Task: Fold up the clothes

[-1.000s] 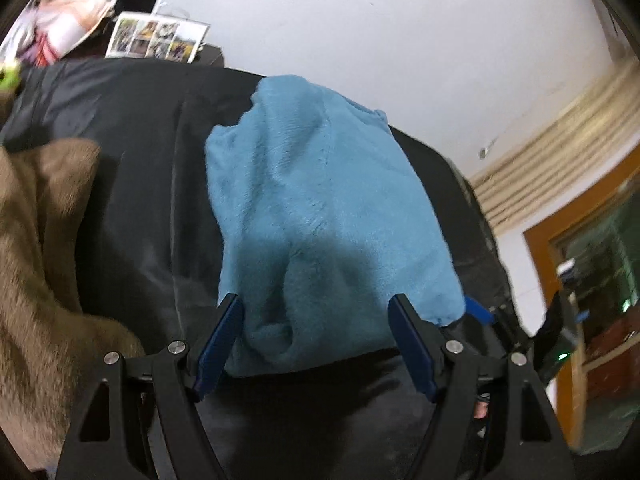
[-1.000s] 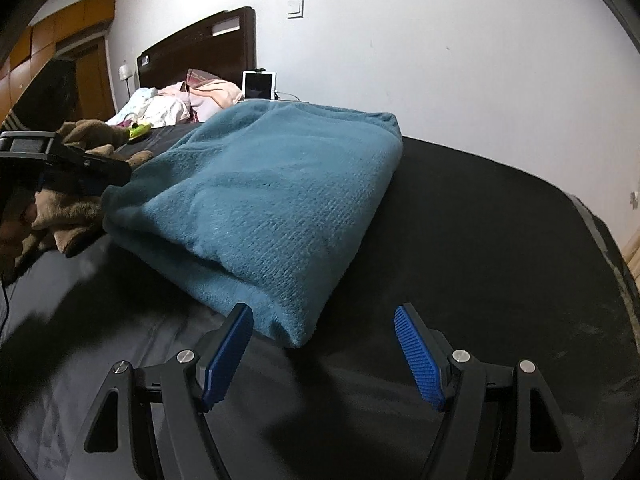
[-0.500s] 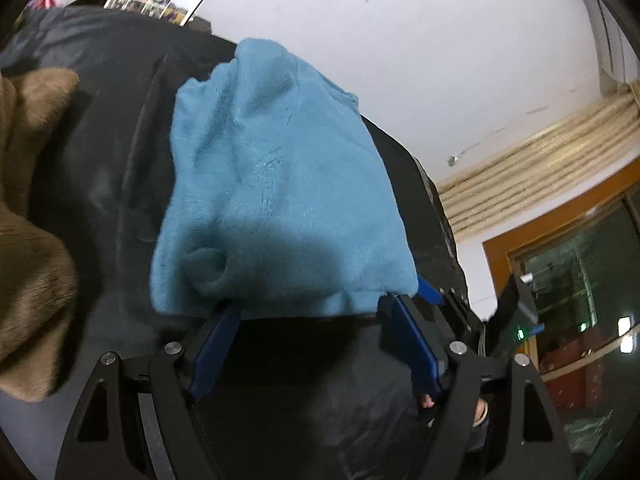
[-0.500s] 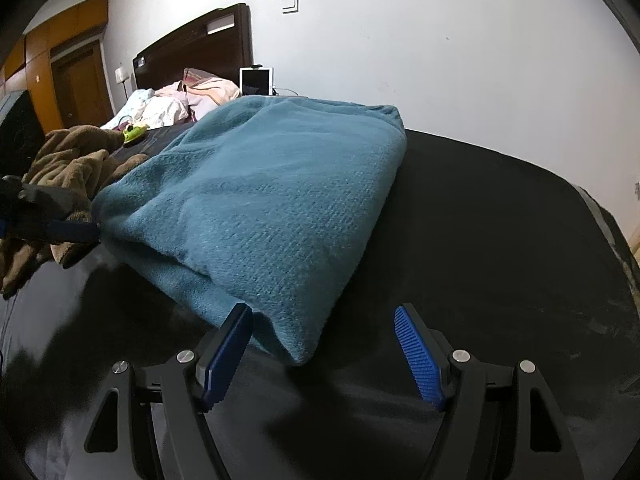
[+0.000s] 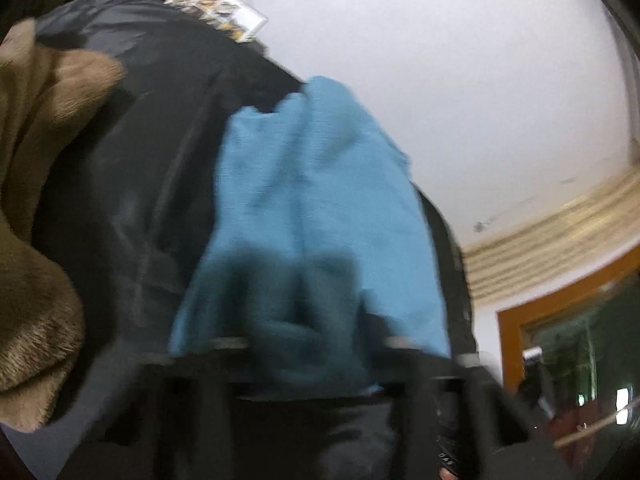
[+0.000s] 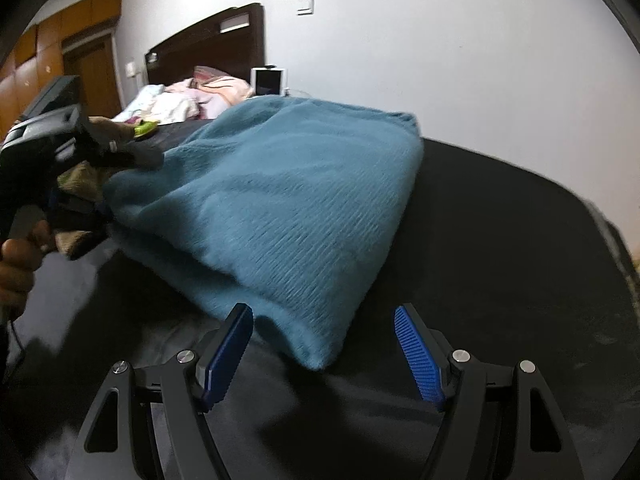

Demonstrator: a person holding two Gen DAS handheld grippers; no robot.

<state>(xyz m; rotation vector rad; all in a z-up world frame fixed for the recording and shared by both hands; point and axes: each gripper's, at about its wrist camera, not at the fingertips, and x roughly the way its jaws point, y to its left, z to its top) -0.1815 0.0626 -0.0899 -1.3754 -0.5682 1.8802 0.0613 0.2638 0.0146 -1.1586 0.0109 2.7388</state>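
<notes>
Right wrist view shows the folded teal sweater (image 6: 280,200) lying lengthwise away from the spread-open right claw (image 6: 324,354), its near corner between the blue pads, while the blurred left claw (image 5: 312,344) meets its far-left end, grip state impossible to tell.

The folded sweater (image 6: 276,204) lies on the worktop (image 6: 500,240), with the right tongs (image 6: 324,344) just before its near corner and the left tongs (image 6: 92,184) at its left end — a hand (image 6: 18,268) grips them at the left edge. In the left wrist view the sweater's near end sits between the blurred left tongs (image 5: 304,344), and a second garment (image 5: 36,208) lies well to its left. Behind the sweater — against the far wall — stand a bed (image 6: 180,104) with its headboard (image 6: 208,52) and a tablet (image 6: 269,82).
</notes>
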